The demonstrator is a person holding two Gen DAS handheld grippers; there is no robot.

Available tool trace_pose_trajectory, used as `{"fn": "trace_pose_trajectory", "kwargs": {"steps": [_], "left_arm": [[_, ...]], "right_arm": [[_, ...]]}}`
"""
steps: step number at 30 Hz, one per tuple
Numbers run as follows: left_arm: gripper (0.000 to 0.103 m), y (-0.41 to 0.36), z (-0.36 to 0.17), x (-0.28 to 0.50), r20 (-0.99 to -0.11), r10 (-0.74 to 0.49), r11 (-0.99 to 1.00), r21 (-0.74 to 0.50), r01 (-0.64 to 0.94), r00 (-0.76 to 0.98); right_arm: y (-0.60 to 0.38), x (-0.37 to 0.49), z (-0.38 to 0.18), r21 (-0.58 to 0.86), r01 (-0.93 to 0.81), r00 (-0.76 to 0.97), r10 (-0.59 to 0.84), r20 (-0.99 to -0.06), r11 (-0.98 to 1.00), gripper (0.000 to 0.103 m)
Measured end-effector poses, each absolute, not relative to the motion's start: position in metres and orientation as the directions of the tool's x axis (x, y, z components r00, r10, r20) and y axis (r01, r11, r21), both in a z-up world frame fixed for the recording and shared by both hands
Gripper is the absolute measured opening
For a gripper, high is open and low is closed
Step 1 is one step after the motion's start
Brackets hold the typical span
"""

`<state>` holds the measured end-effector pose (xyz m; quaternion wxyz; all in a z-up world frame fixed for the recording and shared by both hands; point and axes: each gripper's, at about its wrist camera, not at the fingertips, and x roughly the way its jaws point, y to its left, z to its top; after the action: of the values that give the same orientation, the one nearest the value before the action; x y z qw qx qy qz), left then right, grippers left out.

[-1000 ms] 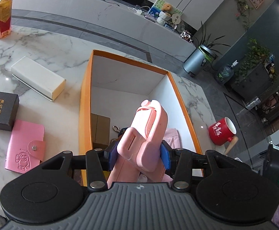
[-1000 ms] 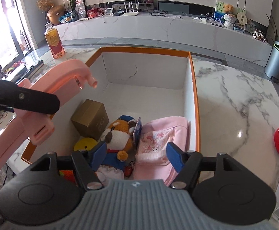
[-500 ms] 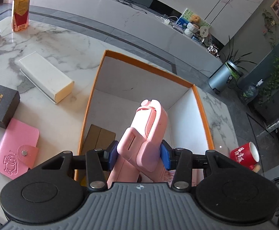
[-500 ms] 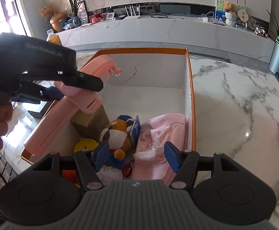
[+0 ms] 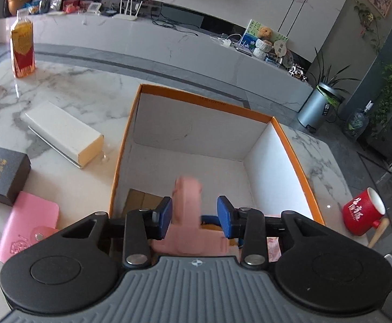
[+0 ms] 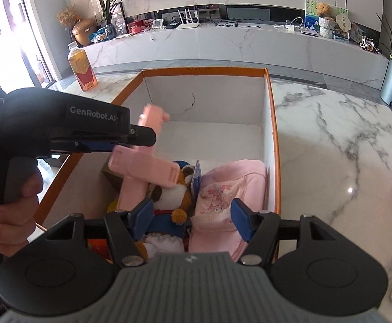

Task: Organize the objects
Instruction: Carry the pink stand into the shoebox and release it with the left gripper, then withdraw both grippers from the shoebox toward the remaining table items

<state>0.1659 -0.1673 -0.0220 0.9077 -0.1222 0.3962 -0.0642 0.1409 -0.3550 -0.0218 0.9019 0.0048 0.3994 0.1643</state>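
Note:
A pink folding plastic holder [image 5: 186, 204] hangs tilted over the orange-rimmed white box [image 5: 204, 99], blurred. It sits between the blue pads of my left gripper [image 5: 194, 215], whose jaws are closing. It lies against the left pad, with a gap at the right pad. In the right wrist view the holder [image 6: 144, 167] slants down towards a plush toy [image 6: 174, 191] in the box [image 6: 204, 70]. My right gripper [image 6: 192, 212] stands open above the toy and a pink hat [image 6: 231, 185], holding nothing.
On the marble table left of the box lie a long white box [image 5: 64, 134], a black box [image 5: 3, 177] and a pink card holder [image 5: 27, 231]. A drink bottle [image 5: 22, 48] stands far left, a red mug [image 5: 363, 215] at right. A small cardboard box [image 5: 139, 202] sits inside.
The pink holder has turned edge-on and sunk between the left pads, which have come closer together. The left gripper moved further over the box. The right gripper has kept still.

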Motion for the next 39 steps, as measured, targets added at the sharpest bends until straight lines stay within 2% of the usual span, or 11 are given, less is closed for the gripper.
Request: {"fn": "trace_pose_trajectory", "kwargs": {"steps": [7,9,12,15,20,25,28,32,35,36,39], "left_arm": [[0.045,-0.169,-0.025,0.167,-0.730,-0.224,0.964,-0.264,0.036,0.646],[0.062,-0.171,-0.027,0.167,-0.739,-0.238,0.964,-0.258,0.061,0.631],[0.076,-0.176,-0.026,0.164,-0.742,-0.225,0.972,-0.219,0.088,0.632],[0.086,-0.180,-0.023,0.160,-0.724,-0.213,0.976,-0.185,0.112,0.656],[0.089,-0.182,-0.019,0.158,-0.712,-0.249,0.968,-0.190,0.161,0.657],[0.089,-0.179,-0.017,0.161,-0.757,-0.232,0.972,-0.167,0.162,0.611],[0.083,-0.173,-0.017,0.160,-0.802,-0.228,0.973,-0.164,0.163,0.552],[0.080,-0.156,-0.007,0.147,-0.779,-0.226,0.973,-0.149,0.177,0.584],[0.080,-0.149,0.004,0.135,-0.778,-0.270,0.957,-0.148,0.251,0.567],[0.086,-0.147,0.008,0.129,-0.783,-0.252,0.959,-0.123,0.256,0.569],[0.088,-0.138,0.022,0.113,-0.760,-0.182,0.972,-0.042,0.232,0.624]], "right_arm": [[-0.356,0.139,-0.021,0.140,-0.291,0.625,0.299,-0.722,0.947,0.066],[-0.356,0.138,-0.021,0.138,-0.291,0.624,0.298,-0.722,0.947,0.066],[-0.355,0.138,-0.022,0.135,-0.292,0.624,0.296,-0.724,0.947,0.066],[-0.354,0.138,-0.022,0.131,-0.294,0.624,0.294,-0.724,0.947,0.071],[-0.351,0.137,-0.022,0.131,-0.301,0.618,0.297,-0.728,0.945,0.076],[-0.347,0.137,-0.022,0.137,-0.311,0.610,0.308,-0.731,0.941,0.088],[-0.343,0.136,-0.022,0.122,-0.301,0.611,0.289,-0.737,0.946,0.089],[-0.342,0.134,-0.015,0.130,-0.284,0.626,0.286,-0.726,0.950,0.089],[-0.338,0.131,-0.006,0.120,-0.271,0.642,0.272,-0.717,0.955,0.089],[-0.336,0.129,-0.002,0.115,-0.259,0.649,0.262,-0.714,0.959,0.089],[-0.325,0.117,0.009,0.099,-0.241,0.674,0.240,-0.698,0.965,0.091]]}}
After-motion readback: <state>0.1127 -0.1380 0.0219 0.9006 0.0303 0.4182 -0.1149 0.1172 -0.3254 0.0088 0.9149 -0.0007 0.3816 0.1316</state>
